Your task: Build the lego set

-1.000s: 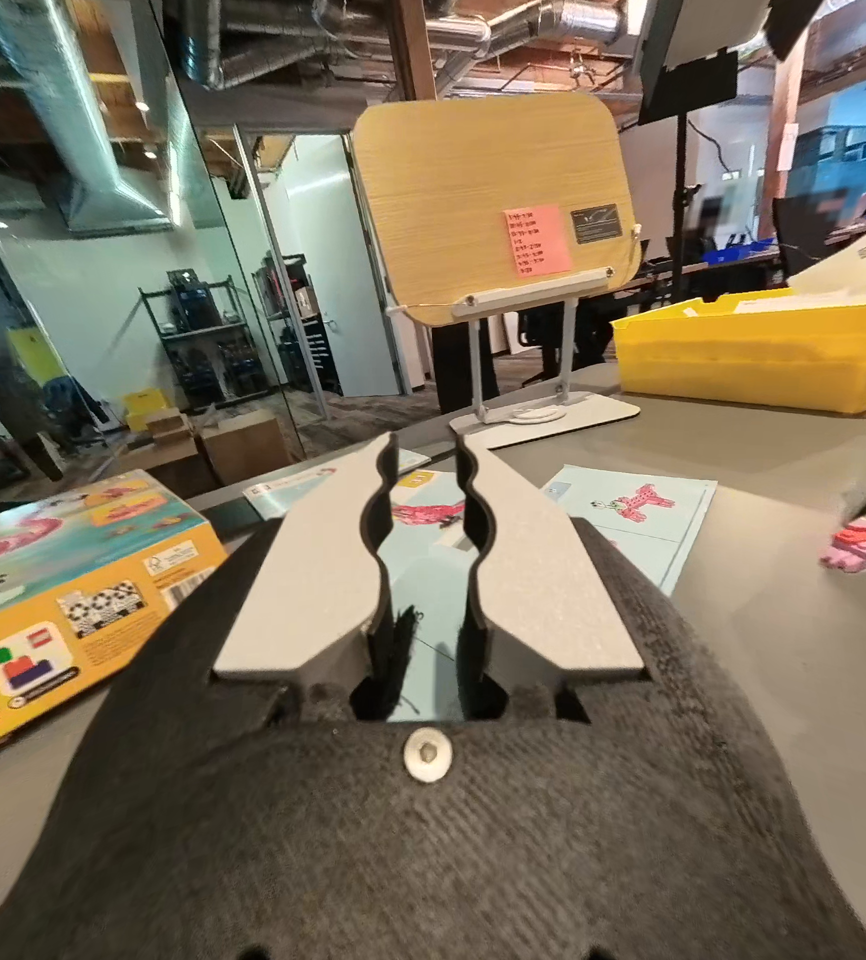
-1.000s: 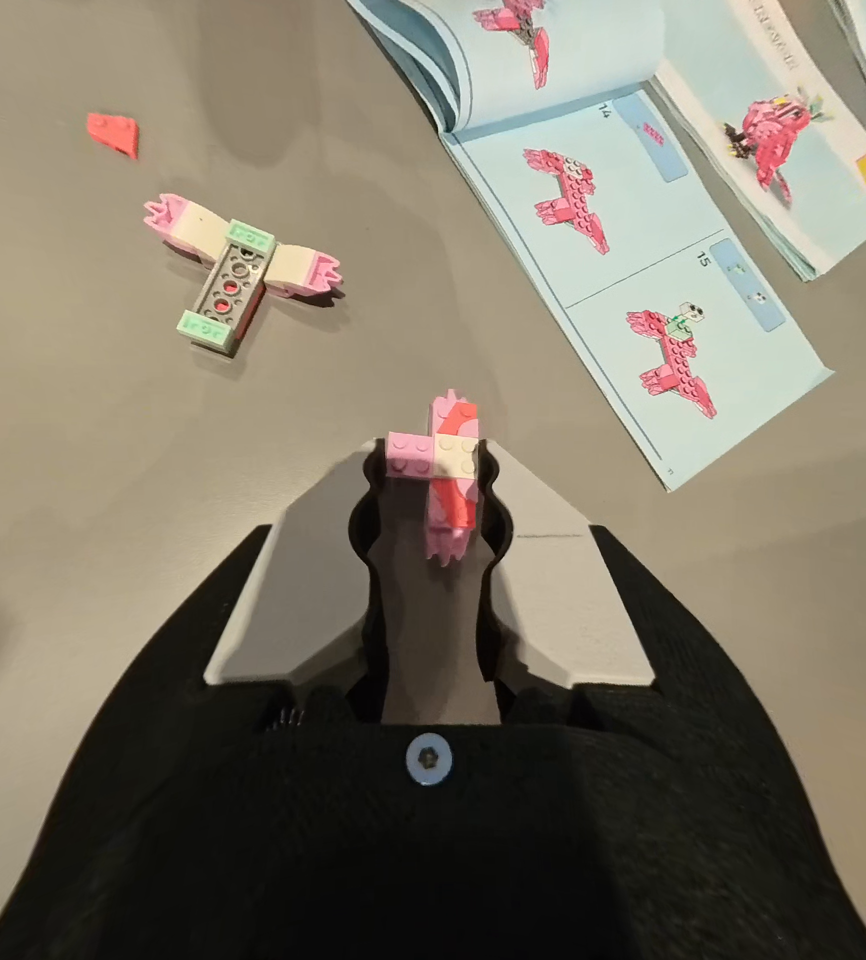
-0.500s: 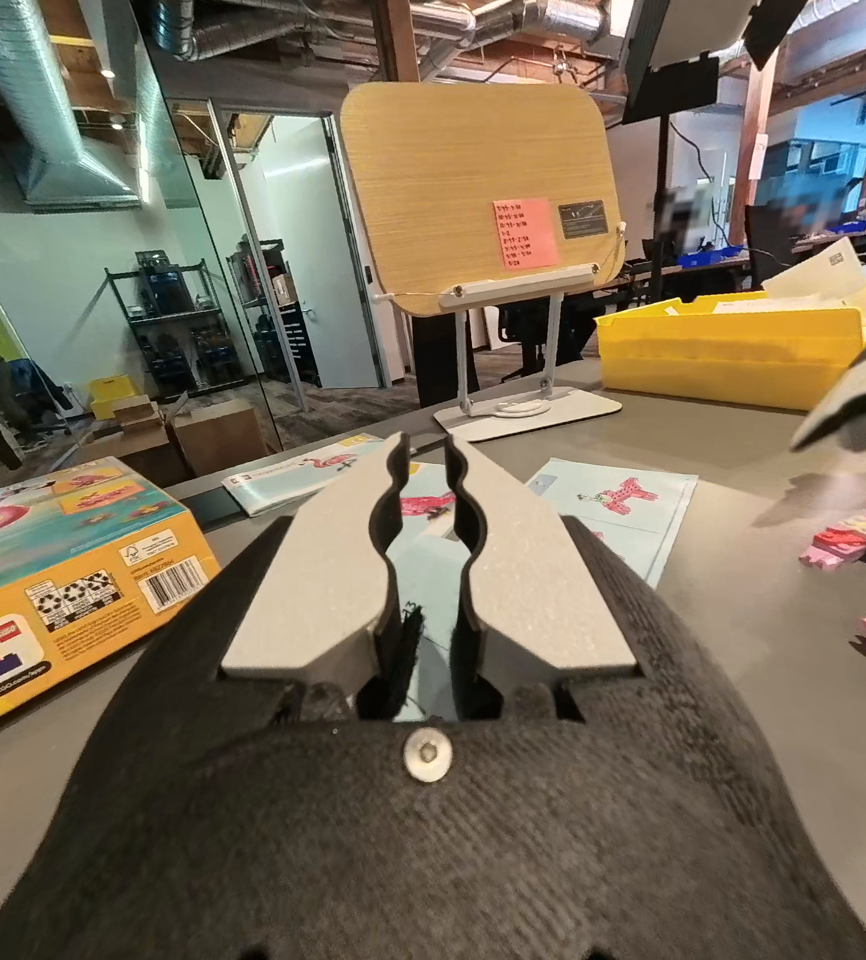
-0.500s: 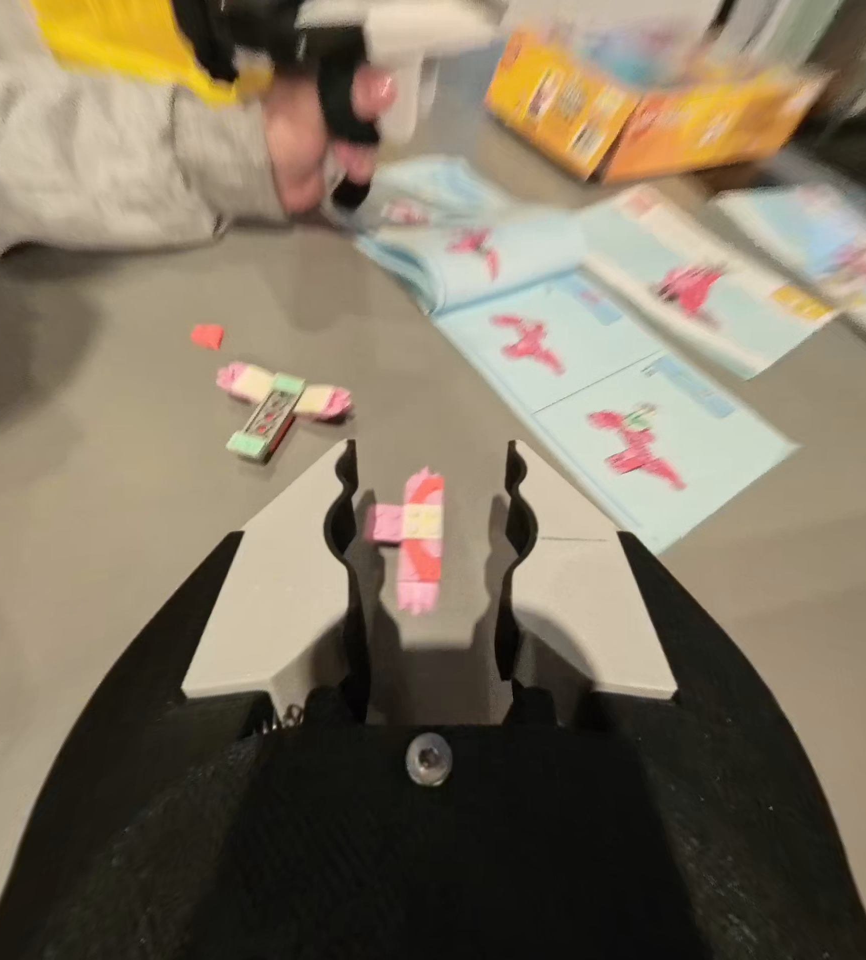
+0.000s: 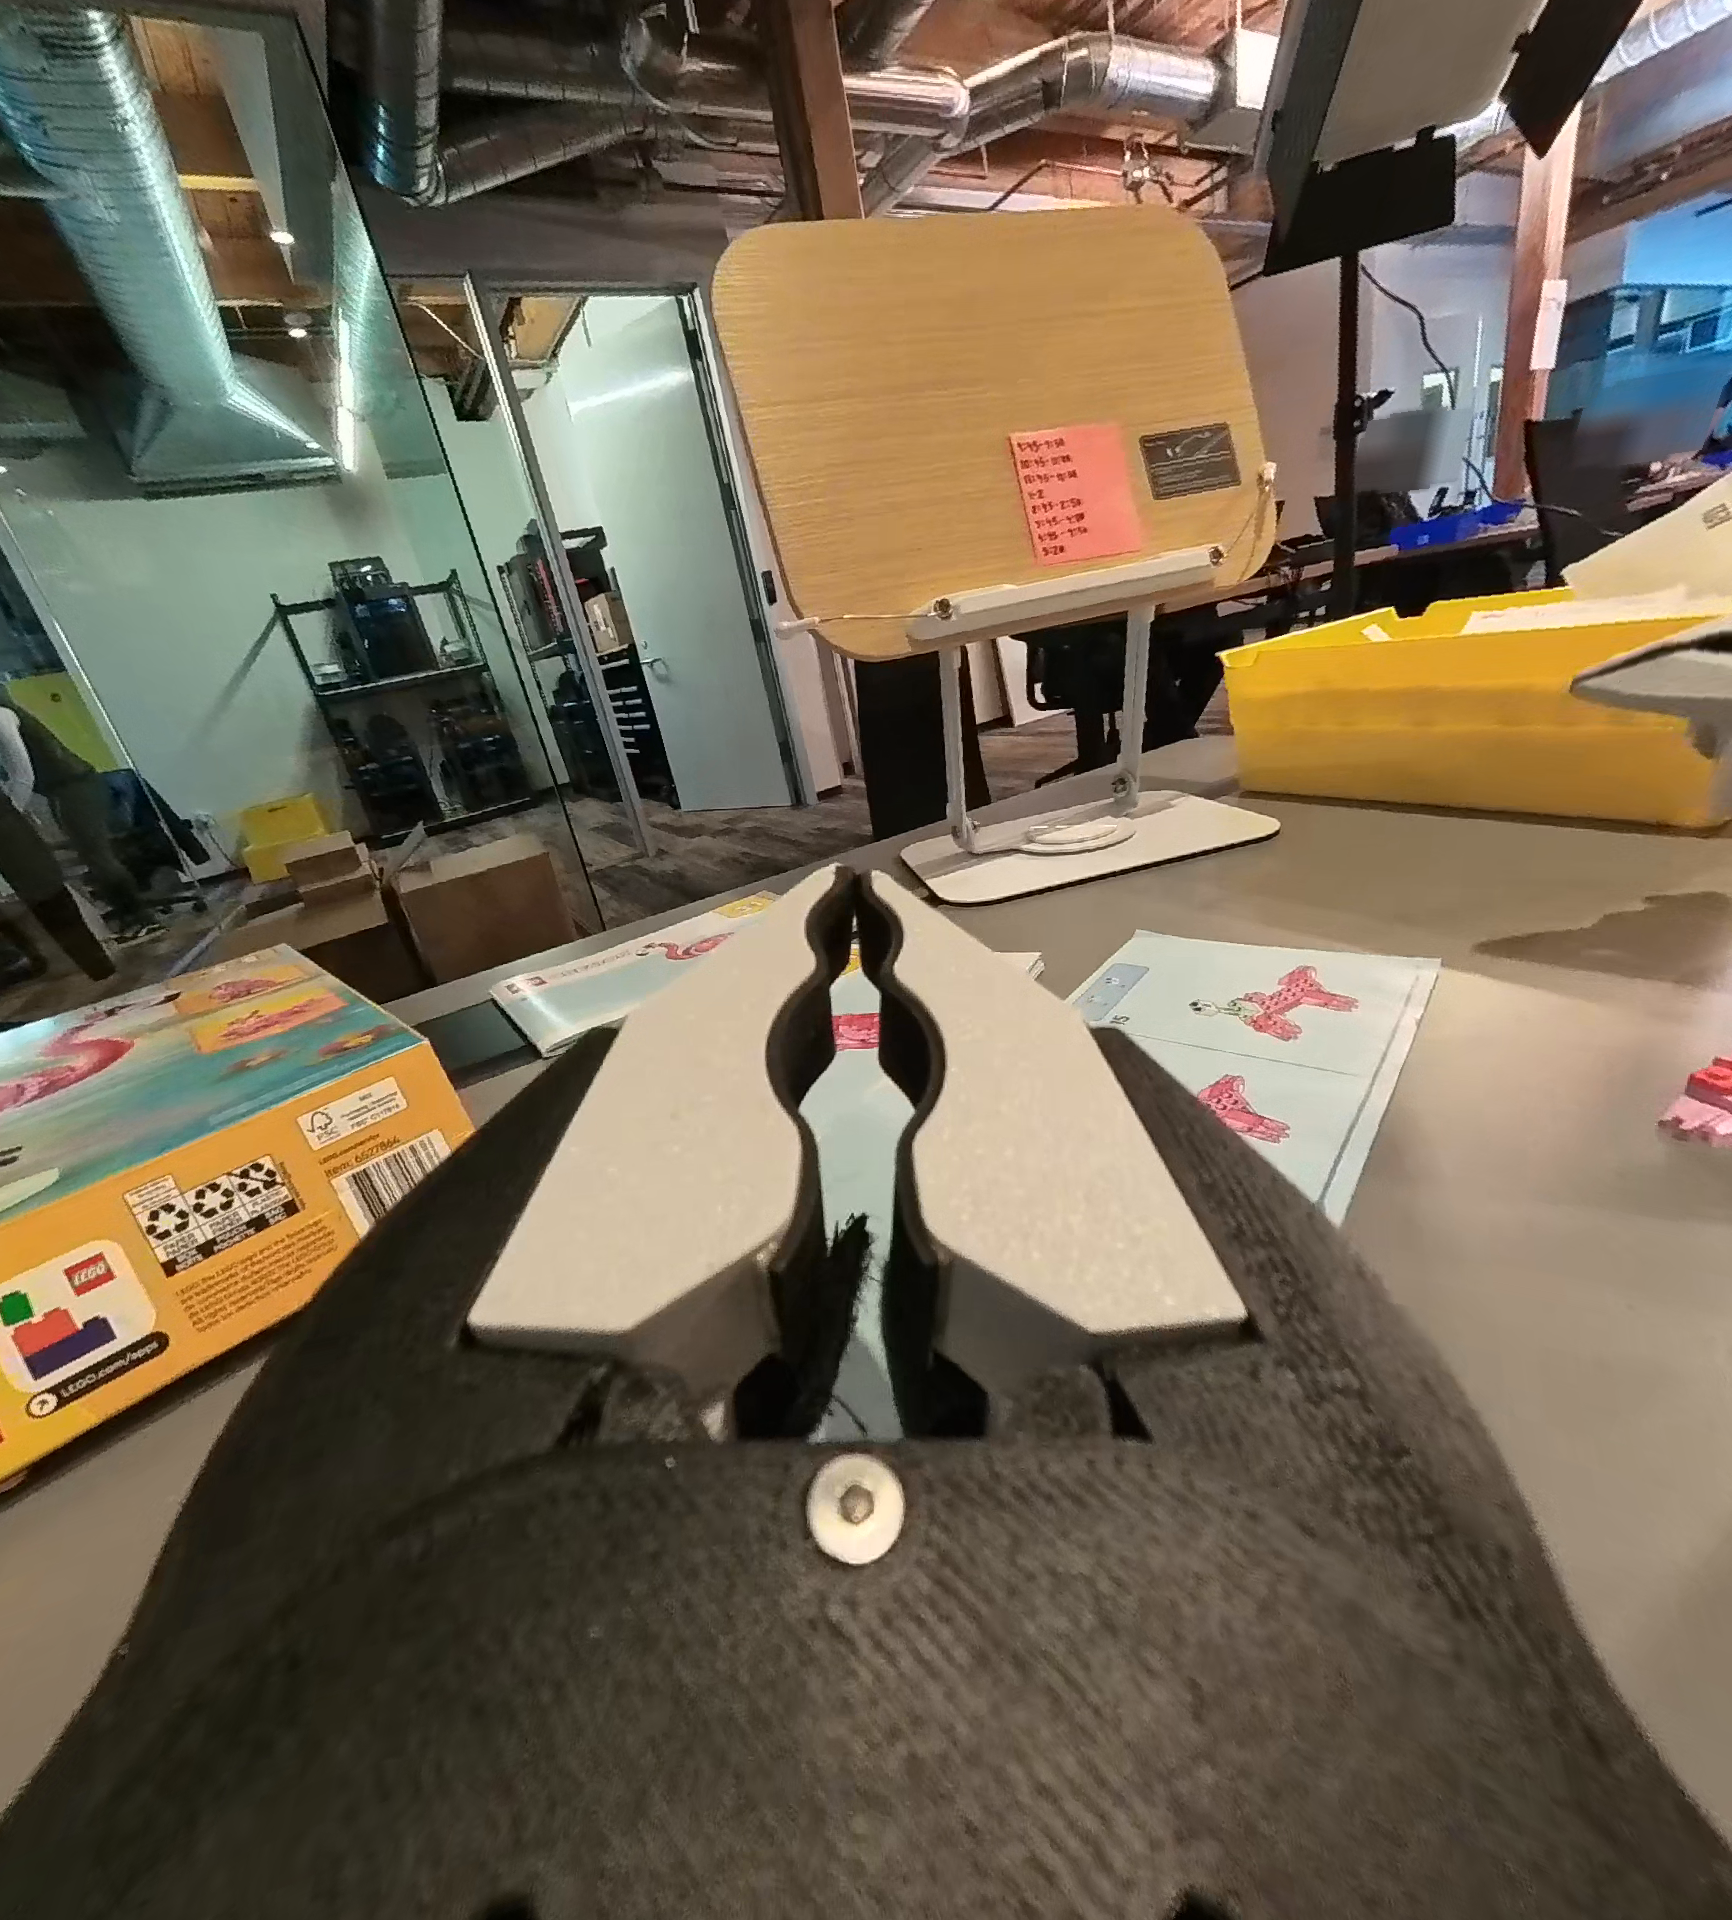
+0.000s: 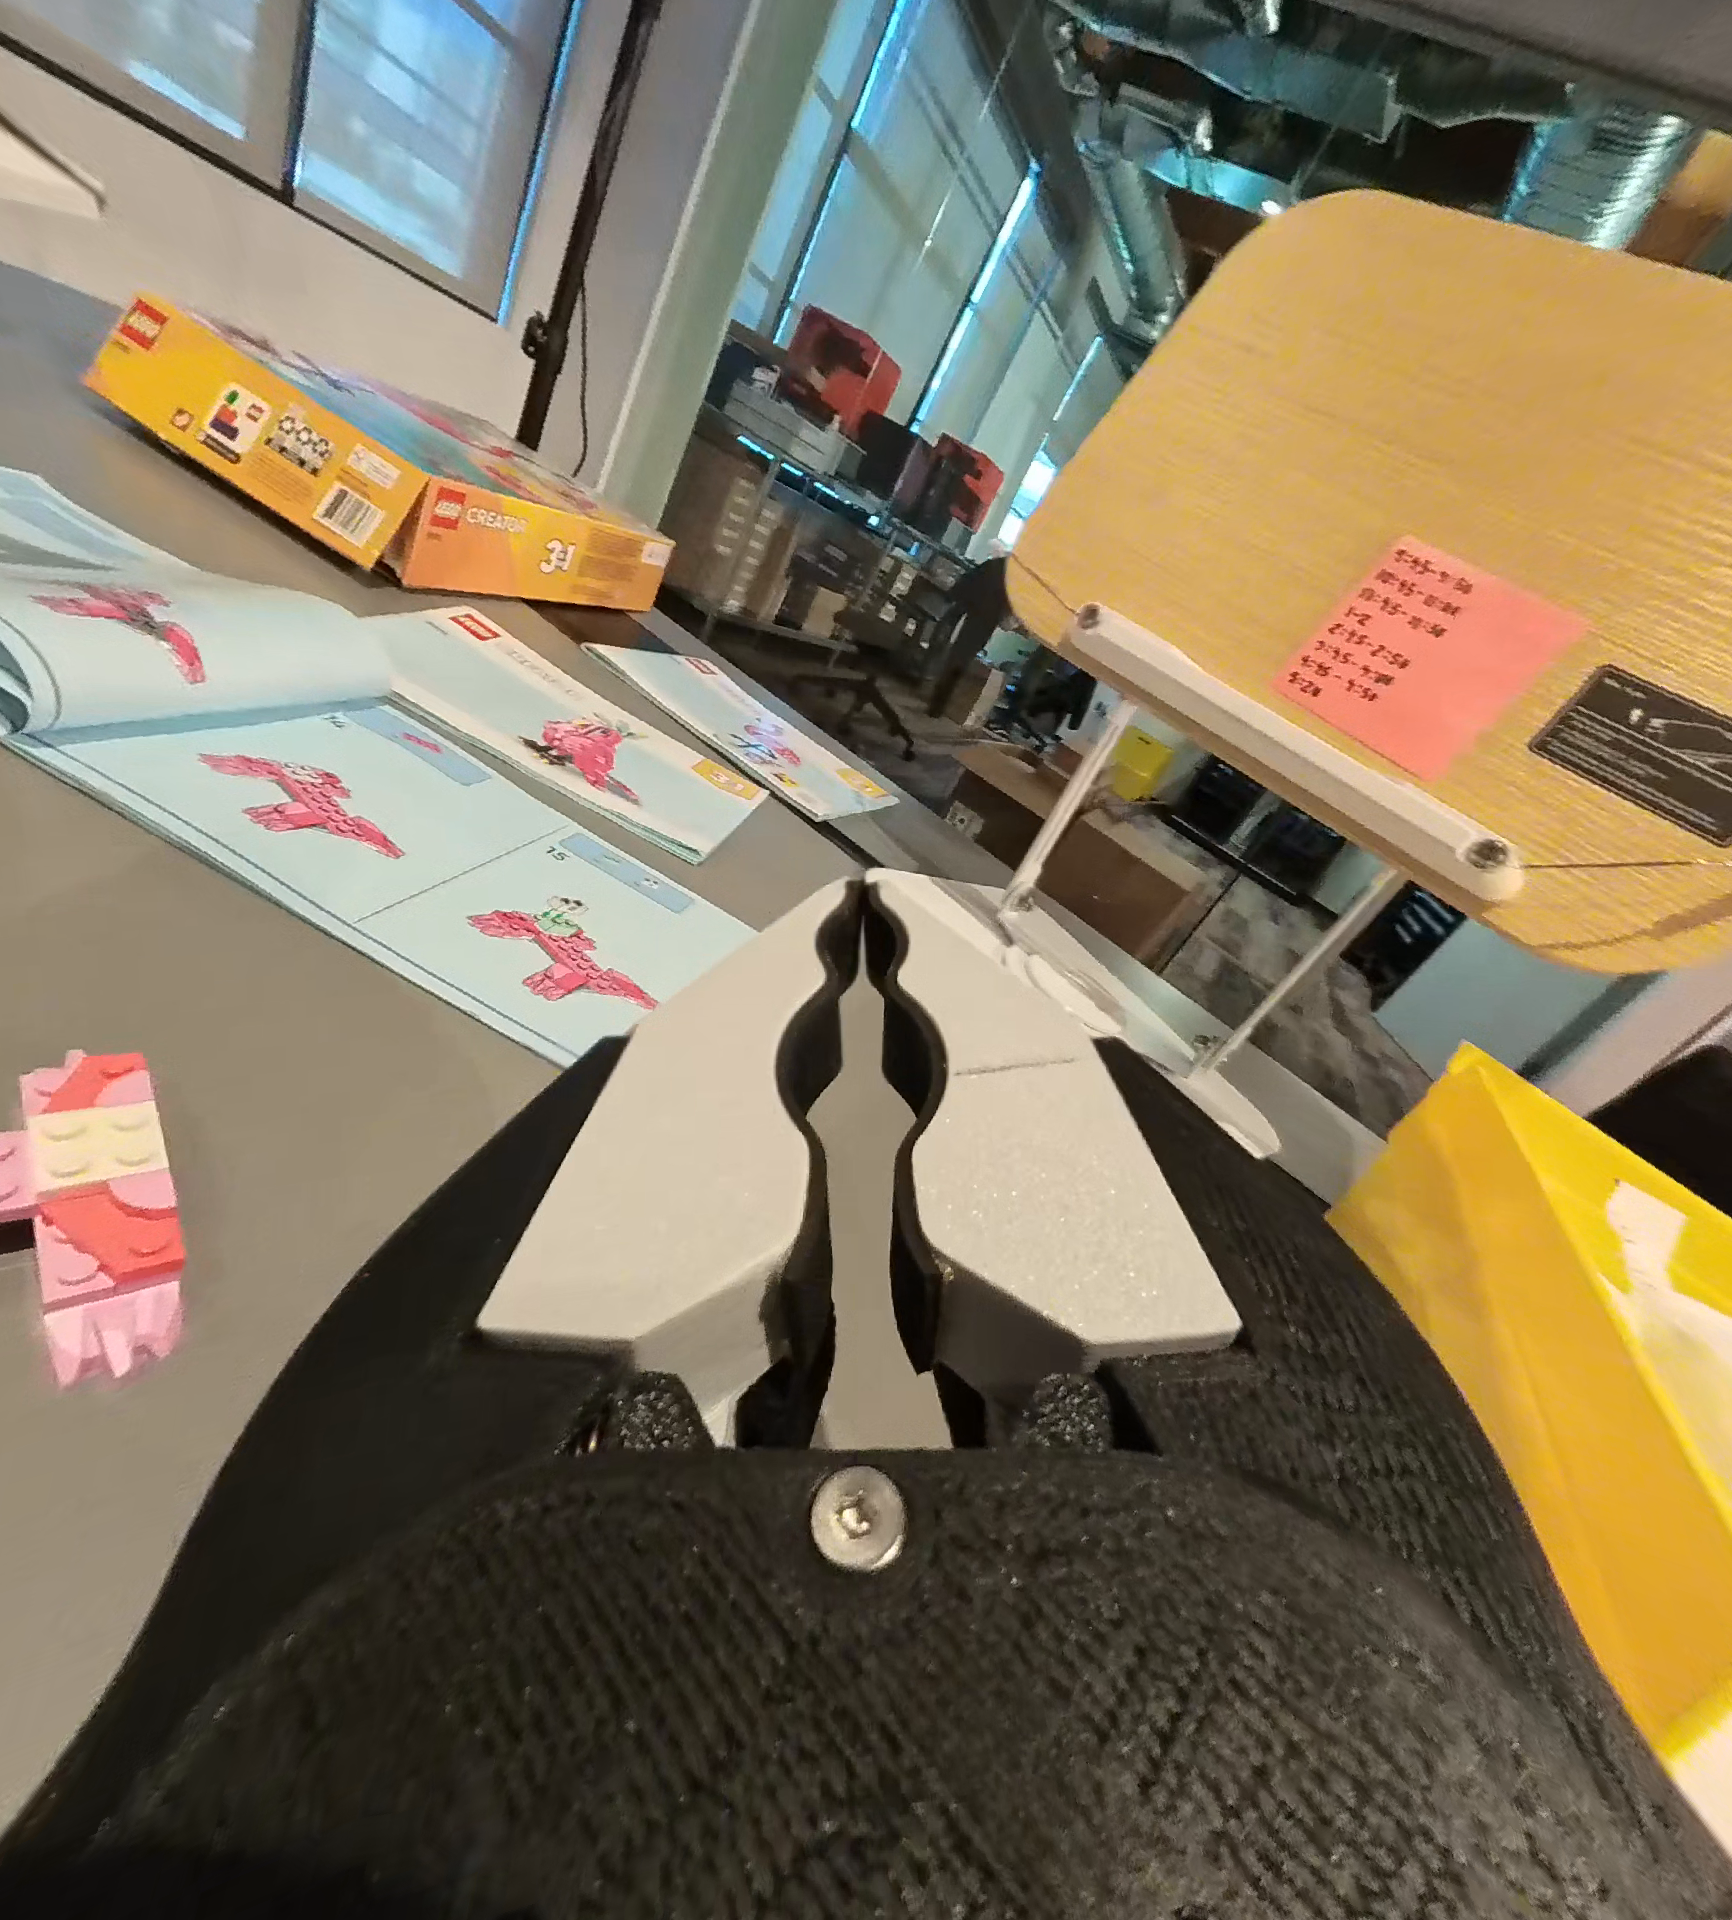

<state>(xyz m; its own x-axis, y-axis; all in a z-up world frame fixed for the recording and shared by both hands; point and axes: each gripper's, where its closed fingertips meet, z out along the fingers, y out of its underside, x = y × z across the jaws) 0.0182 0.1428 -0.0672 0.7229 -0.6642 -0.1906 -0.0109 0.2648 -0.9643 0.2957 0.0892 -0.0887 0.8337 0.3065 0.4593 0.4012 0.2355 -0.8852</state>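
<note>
Sitting mid-build, we hold both grippers, left [image 5: 857, 902] and right [image 6: 862, 902], closed and empty, pink sub-assembly [image 6: 83, 1195] loose on the table [image 6: 342, 1174], booklet [image 6: 405, 852] steps unfinished.

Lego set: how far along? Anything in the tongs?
Done: one small pink sub-assembly sits built on the grey table. In hand: nothing; the left tongs and right tongs are both shut and empty. Left: most of it. The open instruction booklet pictures a fuller pink model than the piece on the table, and a second pink piece shows only partly at the left view's edge.
</note>
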